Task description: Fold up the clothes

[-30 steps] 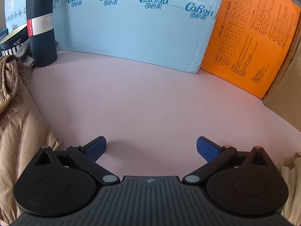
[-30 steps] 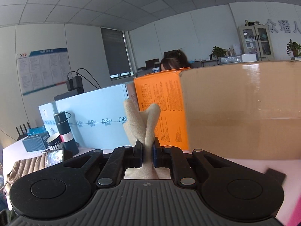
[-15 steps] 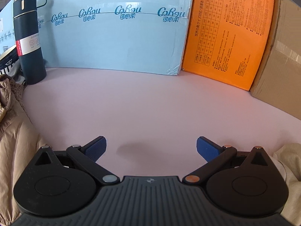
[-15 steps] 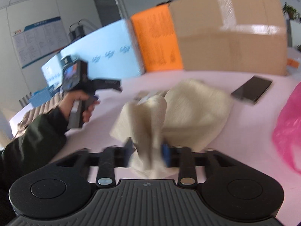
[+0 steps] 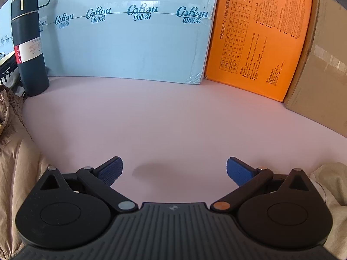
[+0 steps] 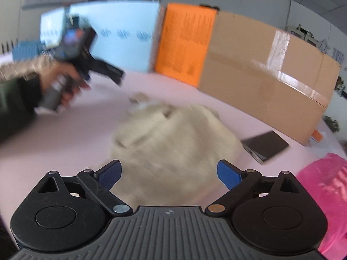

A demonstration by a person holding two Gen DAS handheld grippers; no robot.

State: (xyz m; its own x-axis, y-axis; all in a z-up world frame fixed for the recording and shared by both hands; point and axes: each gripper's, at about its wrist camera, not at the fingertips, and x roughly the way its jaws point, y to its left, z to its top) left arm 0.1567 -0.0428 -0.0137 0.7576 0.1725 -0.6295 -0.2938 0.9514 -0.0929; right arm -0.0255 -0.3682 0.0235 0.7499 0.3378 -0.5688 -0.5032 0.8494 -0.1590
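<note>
Cream garment (image 6: 173, 151) heaped on the pink tabletop (image 6: 65, 143), just ahead of the right gripper (image 6: 169, 173), blurred in the right wrist view. Right jaws spread wide, having just been opening; blue pads (image 6: 227, 173) clear of the cloth on either side, nothing gripped. Left gripper (image 5: 174, 170) likewise wide open over bare tabletop (image 5: 173, 119), holding nothing. Corner of the cream garment (image 5: 331, 184) at its near right, tan padded jacket (image 5: 15, 162) at its near left. In the right wrist view, left gripper (image 6: 119, 75) held in a hand (image 6: 63, 82) with a dark sleeve (image 6: 17, 101), far left. Along the far edge: dark flask (image 5: 29, 45), blue box (image 5: 130, 43), orange box (image 5: 260, 43), brown carton (image 6: 260, 75). Phone (image 6: 265, 146) and pink bag (image 6: 325, 195) to the right of the garment.
</note>
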